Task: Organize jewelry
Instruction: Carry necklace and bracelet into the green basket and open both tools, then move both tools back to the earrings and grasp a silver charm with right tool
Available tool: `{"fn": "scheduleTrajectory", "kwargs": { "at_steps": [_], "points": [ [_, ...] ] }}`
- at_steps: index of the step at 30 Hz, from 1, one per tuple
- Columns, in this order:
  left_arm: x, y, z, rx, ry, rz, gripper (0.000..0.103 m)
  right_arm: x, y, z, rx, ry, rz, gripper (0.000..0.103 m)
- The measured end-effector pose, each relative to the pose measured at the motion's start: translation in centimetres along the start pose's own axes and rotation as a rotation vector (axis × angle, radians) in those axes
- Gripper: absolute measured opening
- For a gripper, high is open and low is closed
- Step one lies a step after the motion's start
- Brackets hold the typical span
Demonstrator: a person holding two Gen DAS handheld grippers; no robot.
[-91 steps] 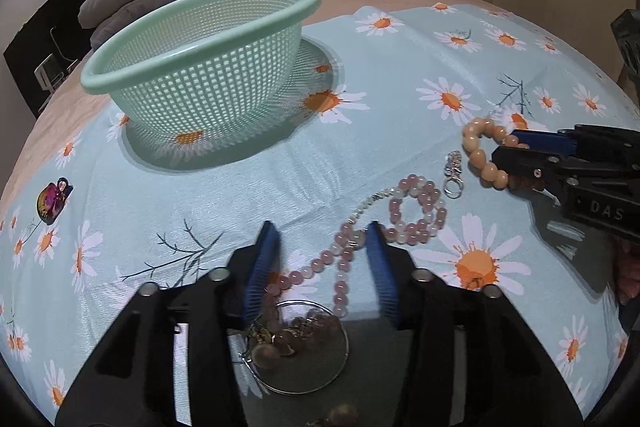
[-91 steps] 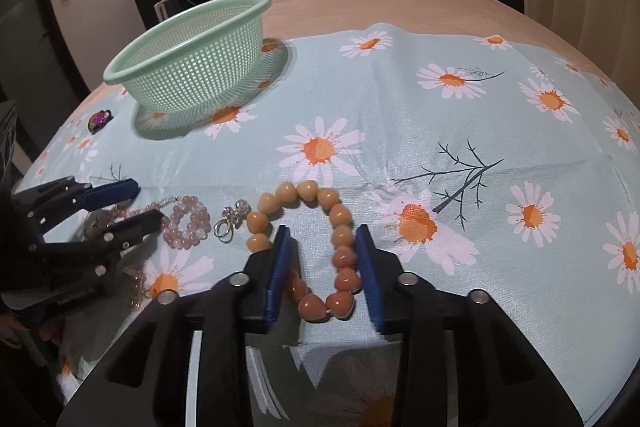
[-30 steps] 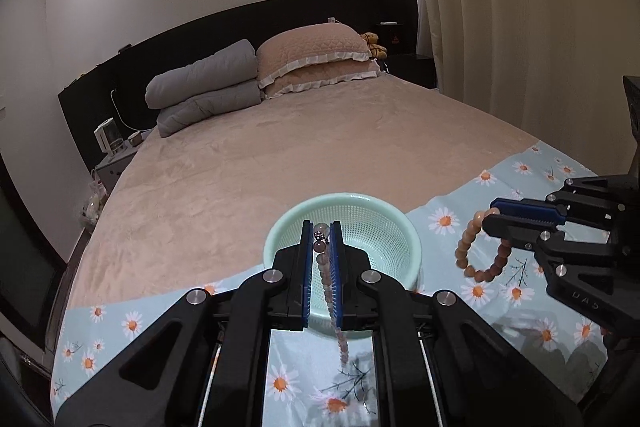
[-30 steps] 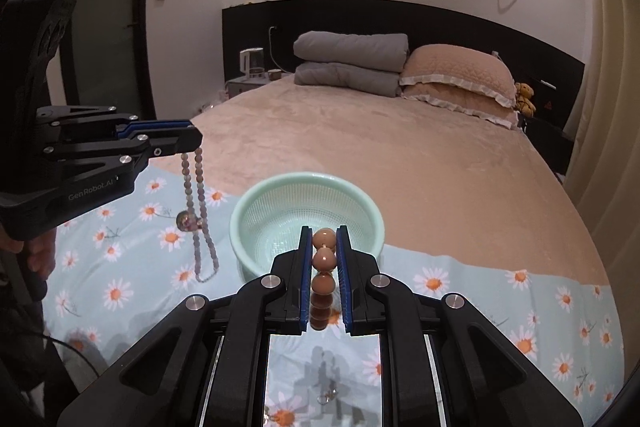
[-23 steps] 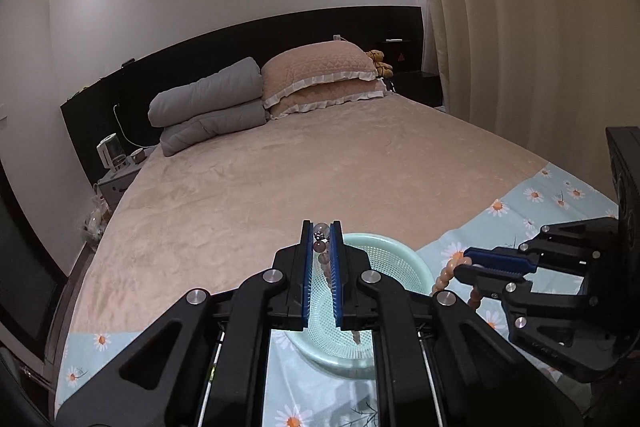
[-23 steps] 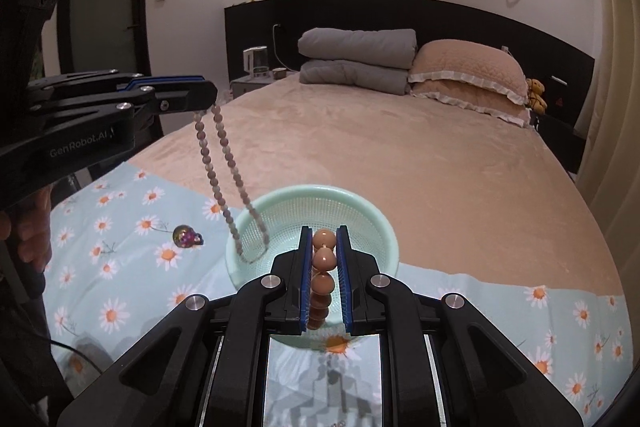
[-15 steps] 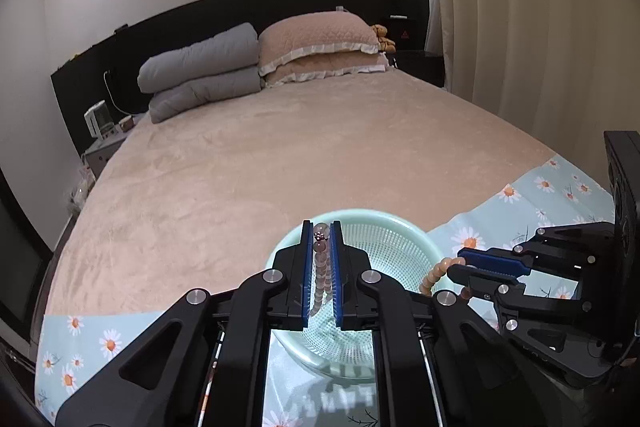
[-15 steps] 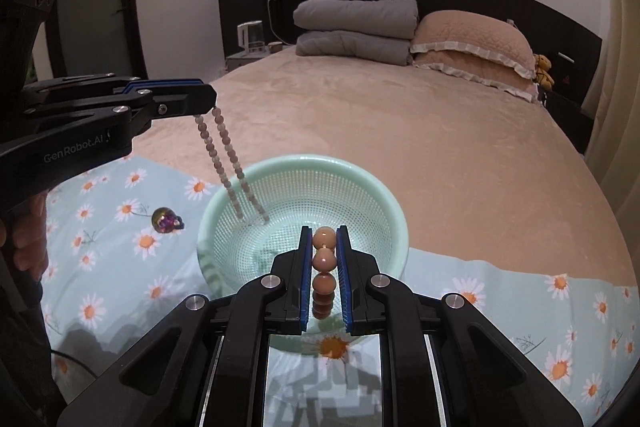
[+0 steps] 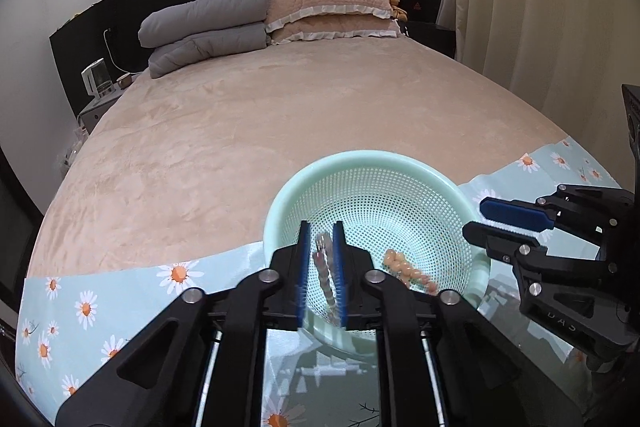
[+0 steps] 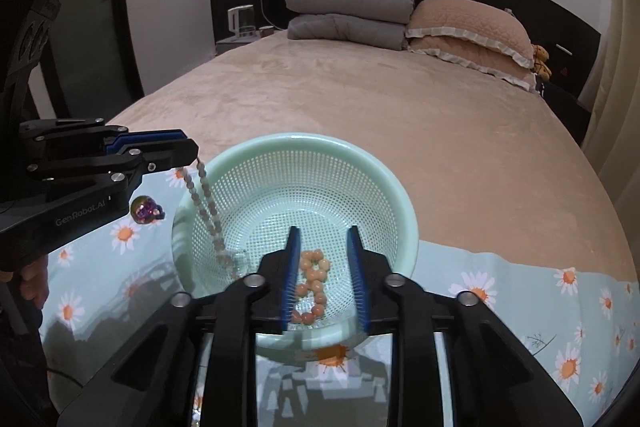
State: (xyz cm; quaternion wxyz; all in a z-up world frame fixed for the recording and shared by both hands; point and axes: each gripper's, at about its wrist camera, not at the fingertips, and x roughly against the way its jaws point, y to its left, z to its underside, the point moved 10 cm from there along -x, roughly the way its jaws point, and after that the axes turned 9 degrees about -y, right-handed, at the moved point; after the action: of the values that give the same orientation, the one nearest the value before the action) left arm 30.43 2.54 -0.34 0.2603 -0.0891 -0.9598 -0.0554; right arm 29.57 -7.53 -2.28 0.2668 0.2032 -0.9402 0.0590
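Note:
A mint green mesh basket sits on the floral cloth on the bed. An orange bead bracelet lies loose inside it. My right gripper is open above the basket, directly over the bracelet. My left gripper hovers over the basket's left side with its jaws slightly parted. A pink bead necklace hangs from it down into the basket; whether it is still pinched is unclear.
A purple iridescent trinket lies on the daisy-print cloth left of the basket. Beyond lies the tan bedspread with grey folded blankets and pillows at the headboard. A curtain hangs at right.
My right gripper has opened and the orange bracelet has dropped into the basket. My left gripper's jaws have parted a little, and the necklace's end now reaches the basket floor.

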Motion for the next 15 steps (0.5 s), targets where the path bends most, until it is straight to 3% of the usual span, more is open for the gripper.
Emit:
{"fn": "scheduleTrajectory", "kwargs": {
  "at_steps": [1,2,3,5,7,15],
  "points": [
    [0.3,0.5,-0.3,0.008,-0.021,-0.022,0.072,0.3,-0.4,-0.1,-0.01,-0.013,0.018,0.066],
    [0.8,1.0,-0.6,0.018,-0.048,-0.043,0.08,0.5,-0.7,-0.4,-0.015,-0.031,0.037,0.07],
    [1.3,1.4,-0.8,0.027,-0.066,-0.053,0.081,0.9,-1.0,-0.6,-0.017,-0.046,0.048,0.072],
    [1.8,1.8,-0.8,0.039,-0.061,-0.052,0.082,1.3,-1.5,-0.7,-0.024,-0.045,0.065,0.087],
    [2.2,2.4,-0.7,0.041,-0.064,-0.069,0.097,1.7,-2.1,-0.8,-0.025,-0.05,0.089,0.087],
    [4.3,2.6,0.6,0.039,-0.037,-0.092,0.097,4.0,-1.8,-0.6,-0.042,-0.047,0.075,0.088]
  ]
}}
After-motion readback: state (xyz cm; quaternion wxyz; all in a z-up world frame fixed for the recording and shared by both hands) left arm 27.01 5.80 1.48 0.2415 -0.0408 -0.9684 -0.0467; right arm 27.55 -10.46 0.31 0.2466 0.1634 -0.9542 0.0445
